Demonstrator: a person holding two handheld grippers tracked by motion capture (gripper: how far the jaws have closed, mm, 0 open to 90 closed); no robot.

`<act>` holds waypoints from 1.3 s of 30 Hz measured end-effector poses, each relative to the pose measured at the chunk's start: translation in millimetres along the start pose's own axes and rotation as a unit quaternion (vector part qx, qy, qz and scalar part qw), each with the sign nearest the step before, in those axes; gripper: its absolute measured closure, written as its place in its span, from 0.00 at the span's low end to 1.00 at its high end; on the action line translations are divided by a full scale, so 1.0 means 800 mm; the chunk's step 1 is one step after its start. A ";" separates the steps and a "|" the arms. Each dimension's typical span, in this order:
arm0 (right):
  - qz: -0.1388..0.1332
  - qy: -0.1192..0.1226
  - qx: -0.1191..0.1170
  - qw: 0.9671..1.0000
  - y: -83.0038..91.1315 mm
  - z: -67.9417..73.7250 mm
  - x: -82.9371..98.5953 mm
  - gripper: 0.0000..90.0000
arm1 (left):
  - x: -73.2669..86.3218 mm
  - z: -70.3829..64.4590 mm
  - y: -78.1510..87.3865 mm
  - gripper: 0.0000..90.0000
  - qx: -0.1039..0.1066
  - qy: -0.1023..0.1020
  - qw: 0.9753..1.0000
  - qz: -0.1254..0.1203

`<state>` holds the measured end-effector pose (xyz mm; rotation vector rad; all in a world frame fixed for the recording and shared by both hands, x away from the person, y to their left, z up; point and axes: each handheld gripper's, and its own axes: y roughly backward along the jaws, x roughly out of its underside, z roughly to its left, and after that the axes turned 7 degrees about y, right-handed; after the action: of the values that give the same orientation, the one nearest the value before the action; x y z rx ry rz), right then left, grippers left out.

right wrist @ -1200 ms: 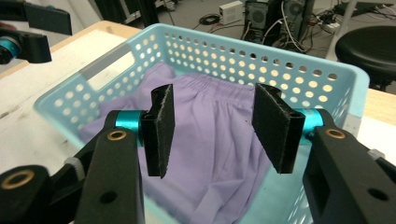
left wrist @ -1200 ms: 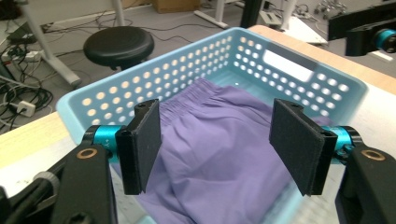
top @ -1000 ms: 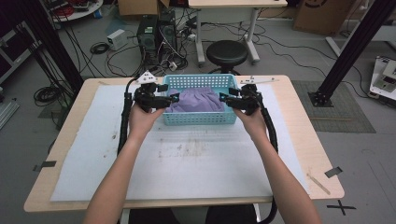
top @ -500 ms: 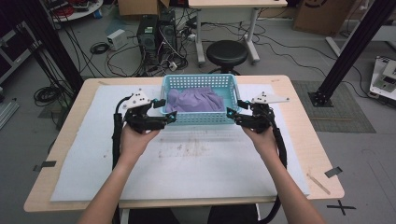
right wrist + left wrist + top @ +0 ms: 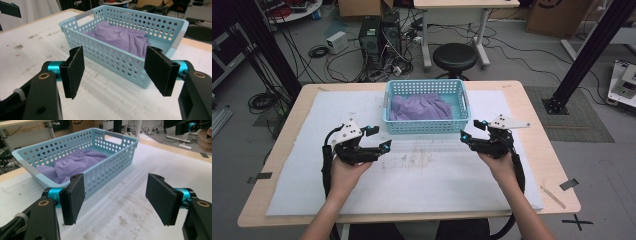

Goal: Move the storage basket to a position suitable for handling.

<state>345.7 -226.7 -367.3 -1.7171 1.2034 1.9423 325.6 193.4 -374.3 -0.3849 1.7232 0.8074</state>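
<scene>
The left gripper (image 5: 378, 139) and right gripper (image 5: 470, 131) hover with jaws spread and empty, flanking the blue basket (image 5: 427, 127) containing purple cloth (image 5: 419, 107).

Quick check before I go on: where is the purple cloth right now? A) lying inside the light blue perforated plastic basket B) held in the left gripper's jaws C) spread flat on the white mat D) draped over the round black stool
A: the crumpled purple cloth lies inside the light blue perforated plastic basket, clear of both open grippers.
</scene>
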 end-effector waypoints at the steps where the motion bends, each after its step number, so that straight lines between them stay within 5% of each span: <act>1: -0.001 -0.001 0.001 1.000 0.002 0.001 0.004 0.37 | 0.003 -0.002 0.001 0.35 0.001 0.001 1.000 0.001; 12: 0.002 -0.004 -0.001 1.000 0.019 0.007 0.033 0.33 | 0.022 -0.013 0.013 0.33 0.010 0.001 1.000 0.004; 21: 0.003 -0.013 -0.004 1.000 0.030 0.012 0.052 0.28 | 0.045 -0.009 0.016 0.32 0.009 0.006 1.000 0.003; 34: 0.012 -0.028 -0.003 1.000 0.029 -0.002 0.076 0.24 | 0.059 0.005 0.011 0.31 0.003 0.019 1.000 0.013; 39: 0.015 -0.016 0.000 1.000 0.028 0.000 0.079 0.25 | 0.066 0.011 0.010 0.31 0.000 0.026 0.999 0.021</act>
<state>314.6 -259.3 -416.3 -1.6722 1.2243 1.9789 310.9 213.2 -422.3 -0.3751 1.7847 0.8344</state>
